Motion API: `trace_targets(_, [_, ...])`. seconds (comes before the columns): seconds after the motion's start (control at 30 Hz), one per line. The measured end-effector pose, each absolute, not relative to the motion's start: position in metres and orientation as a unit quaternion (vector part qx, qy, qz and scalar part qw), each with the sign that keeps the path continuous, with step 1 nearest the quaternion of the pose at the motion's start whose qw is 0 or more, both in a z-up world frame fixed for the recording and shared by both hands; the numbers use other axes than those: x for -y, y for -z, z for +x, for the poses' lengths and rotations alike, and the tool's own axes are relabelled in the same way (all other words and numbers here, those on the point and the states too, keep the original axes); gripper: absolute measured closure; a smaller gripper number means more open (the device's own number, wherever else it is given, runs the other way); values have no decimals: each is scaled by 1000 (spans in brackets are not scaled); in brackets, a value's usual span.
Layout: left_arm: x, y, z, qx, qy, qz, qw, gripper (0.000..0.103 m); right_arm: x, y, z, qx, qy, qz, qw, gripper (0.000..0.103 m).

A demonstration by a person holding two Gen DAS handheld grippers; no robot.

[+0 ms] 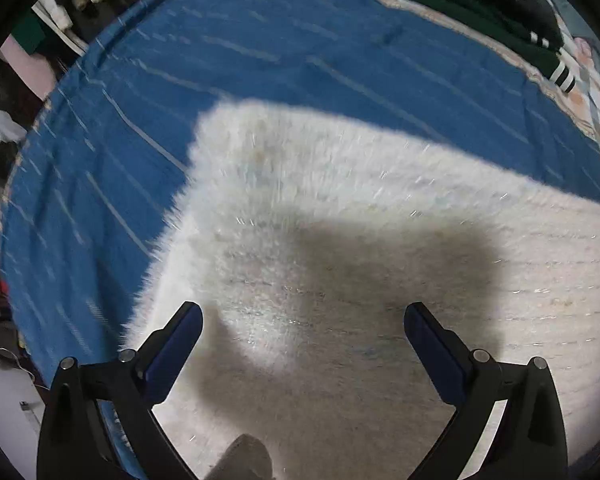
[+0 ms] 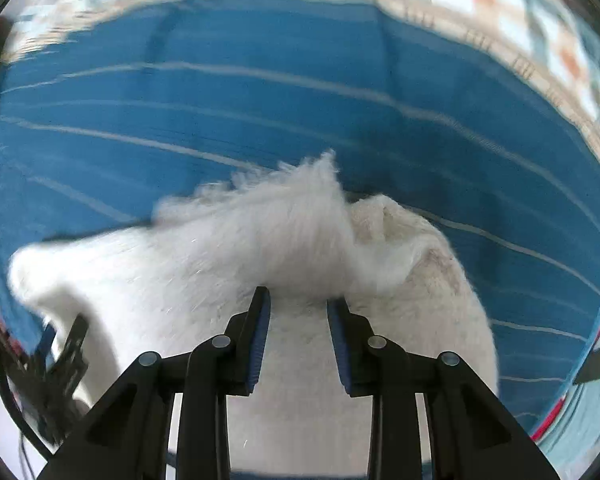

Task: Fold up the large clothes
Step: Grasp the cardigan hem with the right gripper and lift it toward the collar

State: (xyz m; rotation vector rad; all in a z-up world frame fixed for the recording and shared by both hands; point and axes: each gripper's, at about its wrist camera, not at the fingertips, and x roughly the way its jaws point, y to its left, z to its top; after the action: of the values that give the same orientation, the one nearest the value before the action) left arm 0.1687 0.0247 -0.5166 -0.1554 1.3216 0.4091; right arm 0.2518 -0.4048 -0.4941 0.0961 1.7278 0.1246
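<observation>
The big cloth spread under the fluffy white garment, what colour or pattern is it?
The spread cloth is blue with thin pale stripes, clearest in the left wrist view.

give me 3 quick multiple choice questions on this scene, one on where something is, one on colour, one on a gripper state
1. Where does the dark green garment lie in the left wrist view?
A. on the sweater
B. at the far right edge of the bed
C. between the left fingers

2. What colour is the striped cloth under the sweater?
A. red
B. blue
C. grey

3. How is the left gripper?
A. open over the sweater
B. shut on the sweater
C. out of view

Answers: 1 B, it sits past the blue cloth's far edge. 2 B, blue with pale lines. 3 A, its fingers stand wide apart with nothing between.
</observation>
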Motion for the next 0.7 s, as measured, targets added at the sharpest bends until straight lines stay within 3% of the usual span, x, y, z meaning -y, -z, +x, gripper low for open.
trace_targets(0.1, [-19, 498, 167, -605, -197, -59, 769, 0, 393, 489, 222, -767, -104, 78, 629, 71])
trace_targets(0.23, [-9, 484, 165, -606, -205, -40, 767, 0, 376, 555, 200, -790, -81, 35, 607, 71])
trace_targets(0.37, [10, 479, 171, -612, -197, -36, 765, 0, 375, 550, 214, -804, -64, 34, 590, 71])
trace_targets(0.47, [31, 482, 170, -618, -168, -36, 767, 0, 416, 520, 209, -770, -89, 142, 616, 69])
trace_targets(0.53, [54, 482, 173, -617, -147, -28, 772, 0, 459, 492, 189, -729, -80, 199, 650, 45])
trace_targets(0.57, [64, 484, 174, -617, -138, -25, 774, 0, 479, 479, 176, -711, -66, 216, 666, 40])
trace_targets(0.7, [100, 527, 187, -646, -122, 10, 754, 0, 556, 457, 91, -669, 15, 288, 685, 39])
